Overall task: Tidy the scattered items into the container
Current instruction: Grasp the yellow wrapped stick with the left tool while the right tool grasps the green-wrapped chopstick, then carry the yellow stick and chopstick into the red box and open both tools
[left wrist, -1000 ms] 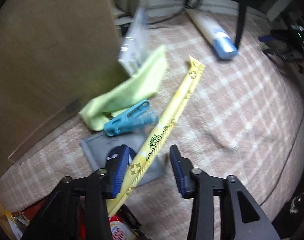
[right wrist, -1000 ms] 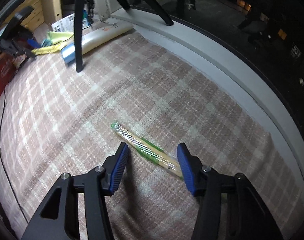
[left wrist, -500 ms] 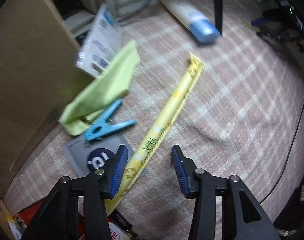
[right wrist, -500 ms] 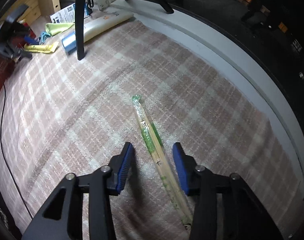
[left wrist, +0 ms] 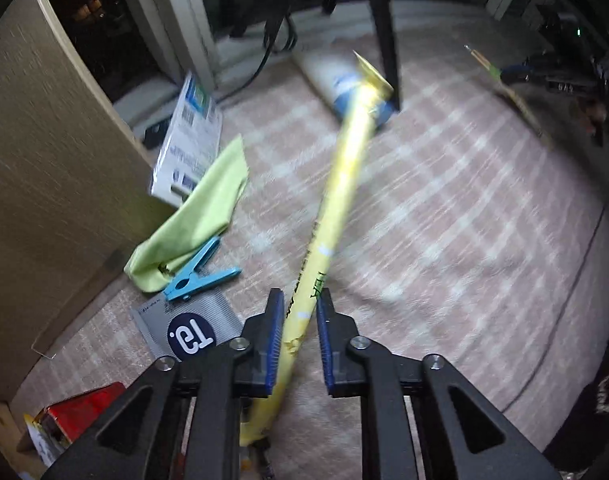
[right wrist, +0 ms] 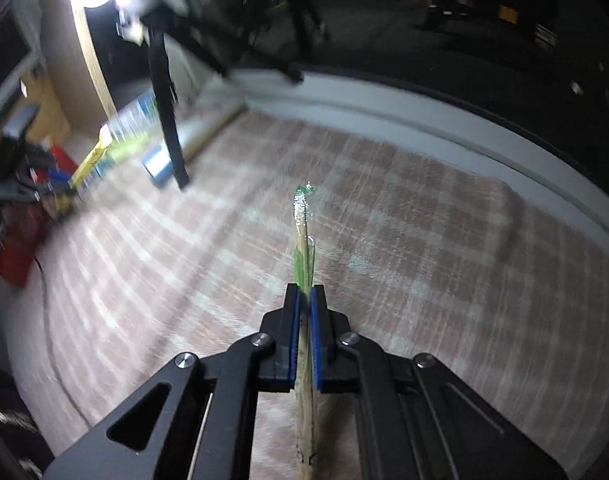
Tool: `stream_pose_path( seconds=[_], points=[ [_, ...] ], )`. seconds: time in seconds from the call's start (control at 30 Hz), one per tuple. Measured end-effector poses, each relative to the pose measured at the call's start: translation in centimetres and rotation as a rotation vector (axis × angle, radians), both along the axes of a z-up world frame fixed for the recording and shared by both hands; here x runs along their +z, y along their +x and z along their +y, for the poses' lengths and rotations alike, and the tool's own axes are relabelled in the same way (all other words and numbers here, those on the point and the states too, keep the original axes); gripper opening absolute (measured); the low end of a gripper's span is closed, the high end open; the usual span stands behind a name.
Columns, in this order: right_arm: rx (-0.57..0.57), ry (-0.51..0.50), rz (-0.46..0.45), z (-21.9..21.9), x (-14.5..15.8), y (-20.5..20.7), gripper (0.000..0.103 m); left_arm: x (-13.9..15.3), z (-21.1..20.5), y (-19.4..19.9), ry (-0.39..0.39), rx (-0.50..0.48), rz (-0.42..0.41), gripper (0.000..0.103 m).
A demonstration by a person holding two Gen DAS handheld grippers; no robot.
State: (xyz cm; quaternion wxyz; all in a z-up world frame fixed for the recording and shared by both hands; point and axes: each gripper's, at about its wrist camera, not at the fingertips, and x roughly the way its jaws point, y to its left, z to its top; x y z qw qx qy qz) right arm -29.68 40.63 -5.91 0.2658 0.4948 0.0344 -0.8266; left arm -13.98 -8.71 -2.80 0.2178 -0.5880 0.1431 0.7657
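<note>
1 yellow tea stick packet (left wrist: 336,204) sits clamped between the narrowed jaws of the left gripper (left wrist: 298,312), raised over the checked rug (left wrist: 464,240), while the right gripper (right wrist: 304,300) pinches 1 wrapped pair of chopsticks (right wrist: 302,232), with 1 green cloth (left wrist: 196,220), 1 blue clothespin (left wrist: 196,276) and 1 grey card (left wrist: 184,328) lying left.

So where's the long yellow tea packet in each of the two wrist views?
Left wrist: yellow tea packet runs up the centre, pinched between the left gripper fingers.
Right wrist: the packet sits small at far left, its tip raised.
Shared landmark: blue-capped tube beside a black leg.
</note>
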Motion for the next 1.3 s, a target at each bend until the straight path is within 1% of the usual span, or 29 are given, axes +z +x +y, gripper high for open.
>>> stream_pose_path(
  seconds=[0.1, 0.13, 0.17, 0.27, 0.37, 0.4, 0.43, 0.5, 0.53, 0.6, 0.63, 0.7, 0.8, 0.87, 0.93, 1.03, 1.13, 1.23, 1.3],
  points=[
    [-0.086, -0.093, 0.055, 1.6, 2.1, 1.7, 0.005, 1.7, 0.6, 1.4, 0.034, -0.019, 0.023, 0.010],
    [-0.100, -0.113, 0.068, 1.7, 2.3, 1.7, 0.005, 2.1, 0.8, 2.0, 0.039, -0.028, 0.034, 0.010],
    [-0.125, -0.141, 0.092, 2.1, 3.2, 2.5, 0.005, 2.6, 1.1, 2.5, 0.045, -0.030, 0.045, 0.010],
    [-0.155, -0.199, 0.128, 2.1, 4.7, 3.8, 0.005, 3.6, 1.4, 3.9, 0.083, -0.035, 0.052, 0.010],
    [-0.182, -0.232, 0.143, 1.6, 4.9, 5.3, 0.005, 4.6, 1.7, 5.5, 0.118, -0.035, 0.062, 0.010],
    [-0.189, -0.250, 0.150, 1.6, 5.6, 6.0, 0.005, 4.4, 2.9, 6.5, 0.126, -0.029, 0.073, 0.010],
    [-0.191, -0.268, 0.158, 1.0, 6.0, 6.7, 0.005, 5.1, 3.0, 6.7, 0.143, -0.020, 0.085, 0.010],
    [-0.189, -0.303, 0.173, -0.1, 7.0, 8.0, 0.005, 7.5, 1.8, 6.5, 0.183, 0.001, 0.111, 0.010],
    [-0.178, -0.323, 0.178, -0.9, 7.6, 8.8, 0.005, 8.7, 1.6, 5.8, 0.199, 0.012, 0.128, 0.010],
    [-0.157, -0.351, 0.185, -1.1, 9.6, 10.9, 0.005, 11.0, 1.5, 3.9, 0.226, 0.034, 0.163, 0.010],
    [-0.139, -0.378, 0.184, -2.3, 10.2, 11.4, 0.005, 11.6, 1.0, 4.2, 0.231, 0.045, 0.179, 0.010],
    [-0.103, -0.424, 0.173, -4.6, 11.1, 12.2, 0.005, 12.8, -0.8, 6.0, 0.234, 0.075, 0.212, 0.010],
    [-0.053, -0.507, 0.142, -8.4, 12.0, 12.7, 0.005, 15.2, -4.9, 9.3, 0.235, 0.148, 0.264, 0.010],
    [-0.011, -0.560, 0.121, -11.7, 12.6, 12.9, 0.005, 15.9, -8.0, 10.9, 0.230, 0.204, 0.290, 0.010],
    [0.033, -0.581, 0.108, -14.8, 12.9, 13.1, 0.005, 16.4, -11.1, 12.9, 0.226, 0.268, 0.311, 0.010],
    [0.096, -0.603, 0.086, -20.6, 12.9, 13.3, 0.005, 15.8, -15.7, 15.8, 0.198, 0.369, 0.336, 0.010],
    [0.148, -0.612, 0.067, -26.3, 12.8, 13.9, 0.005, 15.0, -20.1, 18.5, 0.192, 0.485, 0.360, 0.010],
    [0.200, -0.618, 0.048, -32.1, 12.7, 14.5, 0.005, 14.2, -24.0, 21.0, 0.227, 0.600, 0.389, 0.010],
    [0.243, -0.606, 0.040, -36.1, 12.5, 15.0, 0.005, 13.4, -25.8, 22.1, 0.227, 0.655, 0.398, 0.010]
  ],
)
